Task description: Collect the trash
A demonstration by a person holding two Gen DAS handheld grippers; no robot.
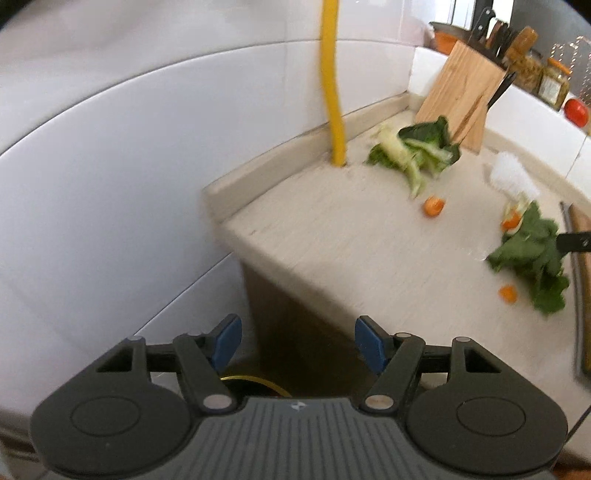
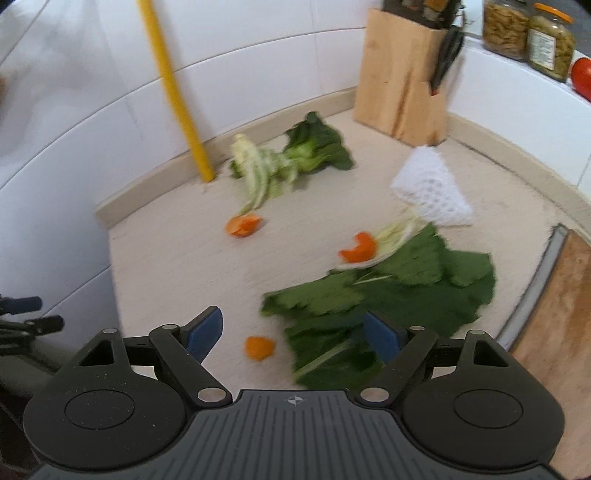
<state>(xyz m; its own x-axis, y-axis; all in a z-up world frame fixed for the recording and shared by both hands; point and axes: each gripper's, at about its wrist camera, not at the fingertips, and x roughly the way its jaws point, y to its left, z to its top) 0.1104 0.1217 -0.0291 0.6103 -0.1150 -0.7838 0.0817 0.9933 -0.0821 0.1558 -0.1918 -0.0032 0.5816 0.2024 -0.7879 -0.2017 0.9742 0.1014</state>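
Both tools are wide and empty: our right tool [image 2: 291,338] hangs over the big green leaf [image 2: 384,295] on the bench [image 2: 166,266]; we lower squarely, pinching several layers. Left tool [image 1: 297,345] waits off the edge.

A pale beige stone worktop [image 2: 166,266] meets white wall tiles [image 2: 74,155]. A yellow pipe [image 2: 173,96] rises at the wall. A light wooden knife block [image 2: 400,74] stands near 2 glass jars [image 2: 532,33], beside a red tomato [image 2: 583,77]. A wooden cutting board [image 2: 554,314] lies at the right edge.
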